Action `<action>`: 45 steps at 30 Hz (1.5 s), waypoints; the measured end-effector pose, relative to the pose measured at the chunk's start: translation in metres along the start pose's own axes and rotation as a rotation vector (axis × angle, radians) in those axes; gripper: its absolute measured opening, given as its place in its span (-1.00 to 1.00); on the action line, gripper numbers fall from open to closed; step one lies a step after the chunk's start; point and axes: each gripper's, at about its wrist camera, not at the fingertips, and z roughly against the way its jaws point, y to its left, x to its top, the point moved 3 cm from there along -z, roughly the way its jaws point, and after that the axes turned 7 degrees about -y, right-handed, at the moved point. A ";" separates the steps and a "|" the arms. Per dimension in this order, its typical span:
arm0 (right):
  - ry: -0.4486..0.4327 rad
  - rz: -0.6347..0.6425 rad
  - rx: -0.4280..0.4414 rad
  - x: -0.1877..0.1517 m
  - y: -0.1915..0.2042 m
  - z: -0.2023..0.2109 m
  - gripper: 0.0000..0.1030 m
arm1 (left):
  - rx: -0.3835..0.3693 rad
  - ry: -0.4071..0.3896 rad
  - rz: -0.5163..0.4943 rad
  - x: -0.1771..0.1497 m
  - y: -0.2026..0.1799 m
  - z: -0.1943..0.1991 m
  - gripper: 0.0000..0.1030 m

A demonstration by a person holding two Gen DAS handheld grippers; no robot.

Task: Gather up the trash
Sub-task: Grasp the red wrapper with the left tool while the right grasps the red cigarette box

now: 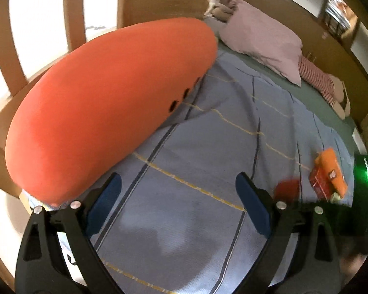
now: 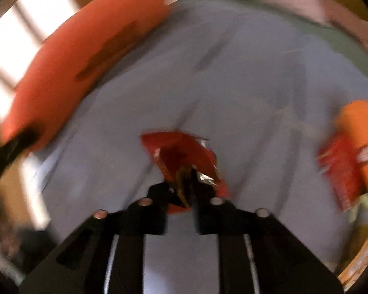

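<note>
My right gripper [image 2: 187, 178] is shut on a crumpled red foil wrapper [image 2: 184, 150] and holds it above the blue bedspread [image 2: 233, 85]; the view is blurred by motion. The wrapper also shows as a red blur in the left wrist view [image 1: 287, 189], next to the right gripper's dark body. An orange and red snack packet [image 1: 327, 174] lies on the bedspread at the right; it also shows in the right wrist view [image 2: 350, 154]. My left gripper [image 1: 179, 203] is open and empty over the bedspread [image 1: 208, 134].
A long orange bolster [image 1: 105, 105] lies along the bed's left side, by a wooden frame and window. A pink pillow [image 1: 262, 36] and a striped soft toy [image 1: 319, 78] lie at the bed's head. A black device with a green light [image 1: 365, 174] stands at the right edge.
</note>
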 end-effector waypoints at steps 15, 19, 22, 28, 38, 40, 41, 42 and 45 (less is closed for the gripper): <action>-0.002 -0.170 -0.469 0.001 -0.201 0.025 0.51 | -0.220 0.178 -0.150 -0.034 -0.047 -0.019 0.82; 0.010 -0.196 -0.406 -0.018 -0.205 0.023 0.48 | -0.270 0.213 -0.171 -0.040 -0.056 -0.022 0.82; 0.025 -0.205 -0.386 -0.027 -0.196 0.027 0.27 | -0.277 0.217 -0.162 -0.041 -0.055 -0.024 0.82; 0.081 -0.200 -0.359 -0.044 -0.149 0.029 0.20 | -0.378 0.268 -0.221 -0.051 -0.077 -0.025 0.87; 0.042 -0.191 -0.312 -0.077 -0.103 0.075 0.19 | -0.292 0.365 -0.579 -0.107 -0.124 -0.052 0.30; 0.014 -0.160 -0.340 -0.084 -0.089 0.091 0.17 | -0.299 0.343 -0.576 -0.107 -0.124 -0.049 0.20; -0.002 -0.145 -0.355 -0.088 -0.082 0.098 0.12 | -0.301 0.338 -0.574 -0.106 -0.124 -0.048 0.16; -0.013 -0.138 -0.361 -0.090 -0.073 0.102 0.05 | -0.307 0.331 -0.564 -0.105 -0.122 -0.046 0.08; -0.053 -0.136 -0.367 -0.097 -0.062 0.116 -0.16 | -0.321 0.306 -0.535 -0.101 -0.118 -0.039 -0.08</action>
